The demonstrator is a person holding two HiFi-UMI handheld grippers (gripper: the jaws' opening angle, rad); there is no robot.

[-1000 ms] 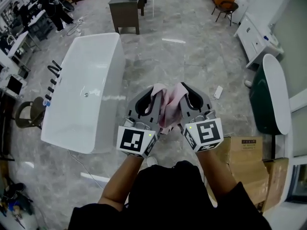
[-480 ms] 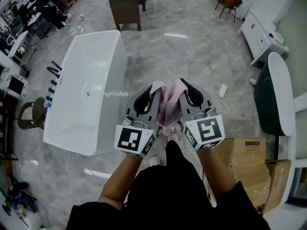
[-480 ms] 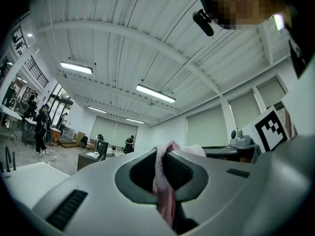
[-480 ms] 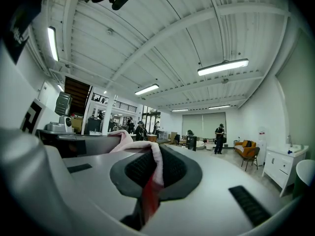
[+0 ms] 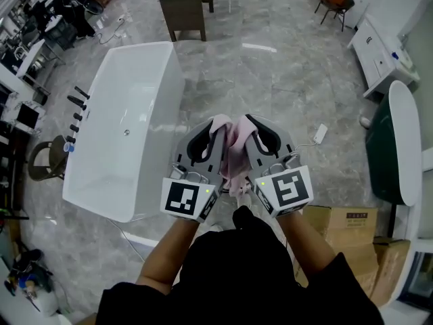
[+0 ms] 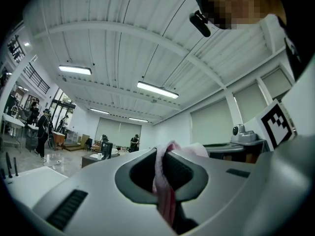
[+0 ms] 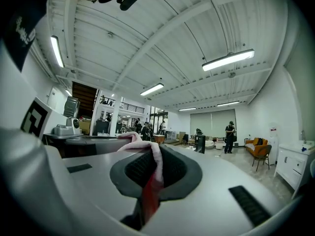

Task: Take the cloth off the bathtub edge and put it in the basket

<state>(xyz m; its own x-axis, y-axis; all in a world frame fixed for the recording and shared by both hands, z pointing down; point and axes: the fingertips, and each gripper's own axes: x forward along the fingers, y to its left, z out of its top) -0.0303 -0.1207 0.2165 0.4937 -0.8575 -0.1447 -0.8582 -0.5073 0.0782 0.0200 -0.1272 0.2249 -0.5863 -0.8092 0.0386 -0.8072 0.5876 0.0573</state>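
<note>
We hold the pink cloth [image 5: 233,147] up beside the bathtub [image 5: 128,127], clear of its edge, with the left gripper [image 5: 216,130] and right gripper [image 5: 247,122] each pinching a fold, likely so nothing trails while we seek the unseen basket.

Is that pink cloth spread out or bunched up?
Bunched up. The cloth hangs in crumpled folds, pinched between the left gripper and right gripper, whose jaws are both shut on it.

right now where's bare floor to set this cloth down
Bare floor lies ahead, between the white tub, the desk and the green tub. The white tub's inside is bare too. Crowded: boxes at right, chair left of the tub.
</note>
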